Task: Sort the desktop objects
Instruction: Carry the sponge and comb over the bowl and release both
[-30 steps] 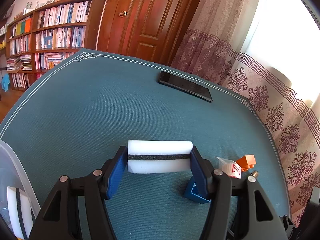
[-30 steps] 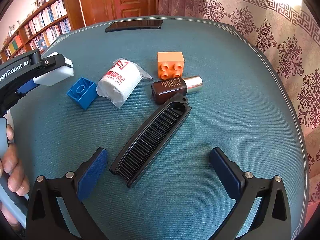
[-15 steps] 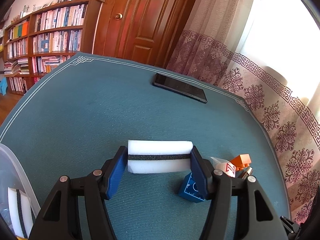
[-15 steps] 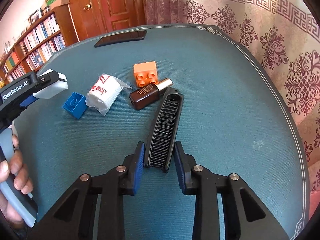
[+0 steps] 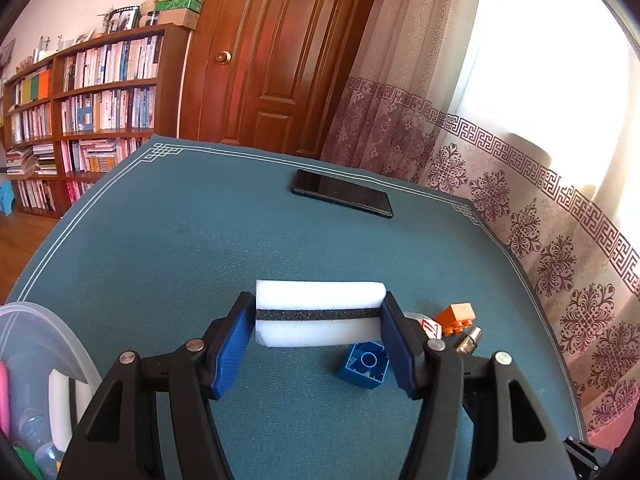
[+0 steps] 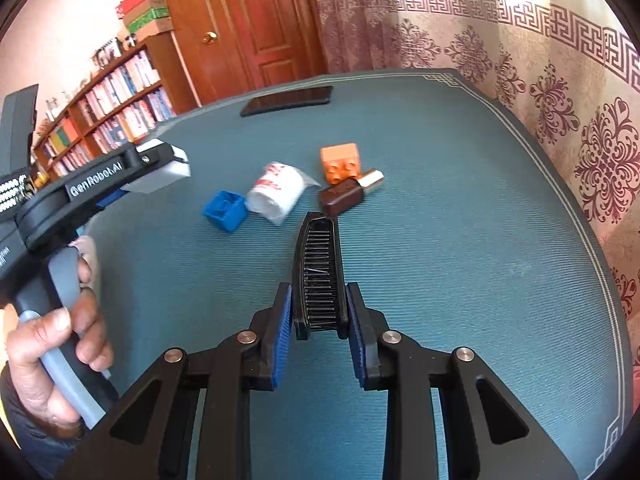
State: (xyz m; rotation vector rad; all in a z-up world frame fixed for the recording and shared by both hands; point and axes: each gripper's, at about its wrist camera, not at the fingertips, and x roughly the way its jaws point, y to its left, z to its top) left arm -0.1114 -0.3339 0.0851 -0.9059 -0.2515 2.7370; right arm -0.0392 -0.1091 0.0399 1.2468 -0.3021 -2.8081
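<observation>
We see a room with a wooden door [image 5: 276, 60], a full bookshelf [image 5: 92, 92] and patterned curtains [image 5: 540, 208]. Before them lies the counter [image 5: 180, 248], covered in teal cloth with a pale line border. At its near left edge we note a translucent bin [image 5: 48, 344]; it holds a white sponge-like piece and other items too blurred to name. A black phone [image 5: 342, 198] lies flat near the far edge. The right gripper [image 6: 320, 316] has its fingers closed on the near end of a black comb [image 6: 319, 268], which points away over the cloth. The left gripper [image 5: 318, 332], held in a hand [image 6: 60, 344], has its fingers clamped on a white sponge [image 5: 320, 312] with a dark middle stripe, raised above the counter. Near mid-counter we find a wrapped white roll [image 6: 276, 194], a blue block [image 6: 225, 210], an orange block [image 6: 341, 161] and a brown bottle [image 6: 348, 196], the last lying on its side against the orange block.
</observation>
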